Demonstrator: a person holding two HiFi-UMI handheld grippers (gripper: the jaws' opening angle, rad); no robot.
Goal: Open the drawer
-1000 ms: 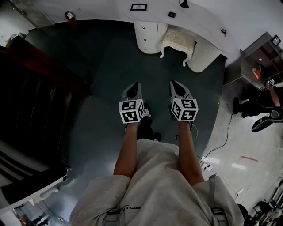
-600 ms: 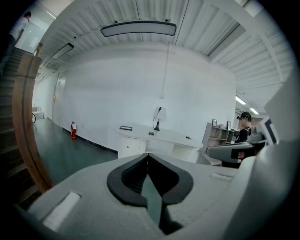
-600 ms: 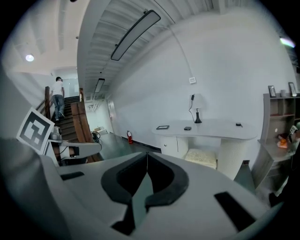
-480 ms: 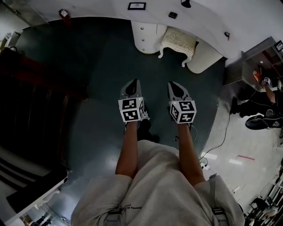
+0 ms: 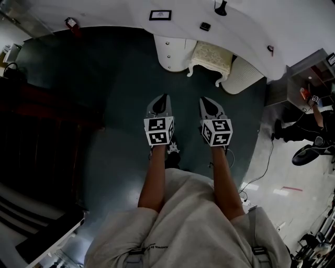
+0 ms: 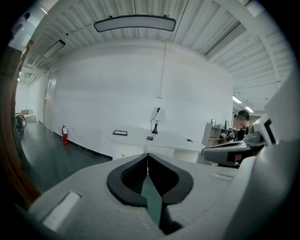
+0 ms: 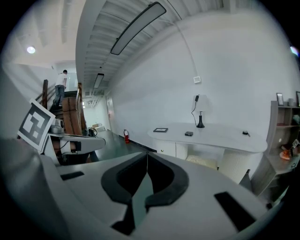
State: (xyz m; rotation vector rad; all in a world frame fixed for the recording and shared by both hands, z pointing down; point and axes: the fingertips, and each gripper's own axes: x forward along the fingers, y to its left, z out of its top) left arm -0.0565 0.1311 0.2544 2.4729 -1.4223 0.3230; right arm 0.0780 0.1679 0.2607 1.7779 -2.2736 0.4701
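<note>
A white curved desk stands ahead against the wall. Under its left end is a rounded white drawer unit with small knobs, also seen in the left gripper view and the right gripper view. My left gripper and right gripper are held side by side over the dark floor, well short of the desk and pointing at it. Both are shut with nothing between the jaws.
A cream stool sits under the desk beside a white ribbed pedestal. A lamp, picture frame and small device lie on the desk. Dark wooden stairs stand left; a shelf and a seated person are at right.
Both grippers and the person have moved forward across the floor toward the desk, which now sits a little lower and nearer in the head view. The jaws stayed shut.
</note>
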